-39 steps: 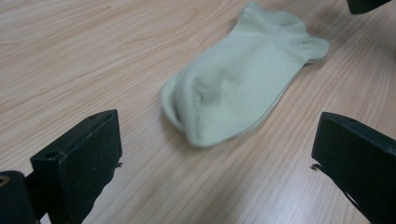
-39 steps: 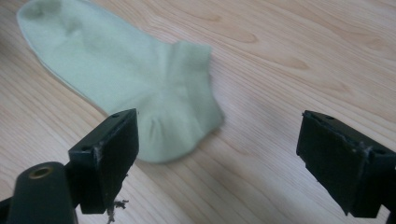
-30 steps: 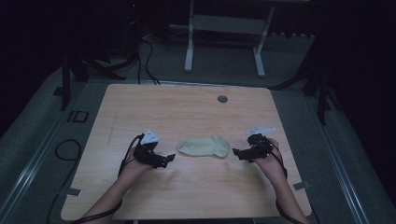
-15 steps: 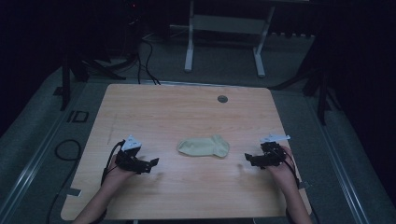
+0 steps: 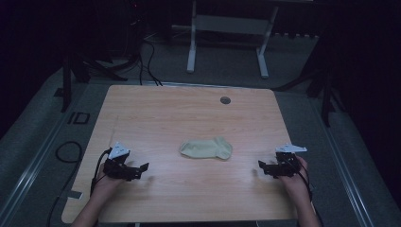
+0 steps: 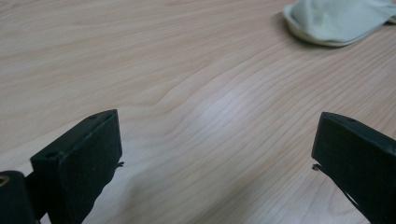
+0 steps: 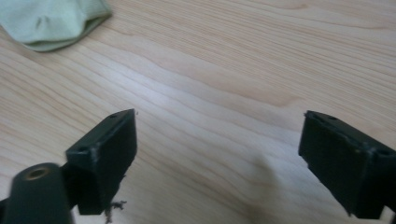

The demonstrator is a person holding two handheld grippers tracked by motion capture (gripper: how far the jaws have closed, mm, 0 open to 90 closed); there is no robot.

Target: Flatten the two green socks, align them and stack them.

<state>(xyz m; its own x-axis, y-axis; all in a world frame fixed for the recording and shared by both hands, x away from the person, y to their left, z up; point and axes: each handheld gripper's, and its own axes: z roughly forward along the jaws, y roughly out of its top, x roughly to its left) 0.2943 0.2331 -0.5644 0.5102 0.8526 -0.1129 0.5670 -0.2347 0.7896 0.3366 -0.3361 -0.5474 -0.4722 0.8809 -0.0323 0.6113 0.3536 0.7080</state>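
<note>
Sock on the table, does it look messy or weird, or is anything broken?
Nothing stands out. The pale green sock lies flat in the middle of the wooden table, folded over, not torn or stained as far as the pictures show. The left gripper and right gripper are both open and apart from it.

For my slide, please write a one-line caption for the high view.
Two open hand-held grippers, left and right, flank a pale green sock lying flat on the wooden table.

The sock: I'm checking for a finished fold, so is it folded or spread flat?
Folded, it seems: the sock lies short and compact, layered edges showing in the left gripper view. Nothing touches it.
</note>
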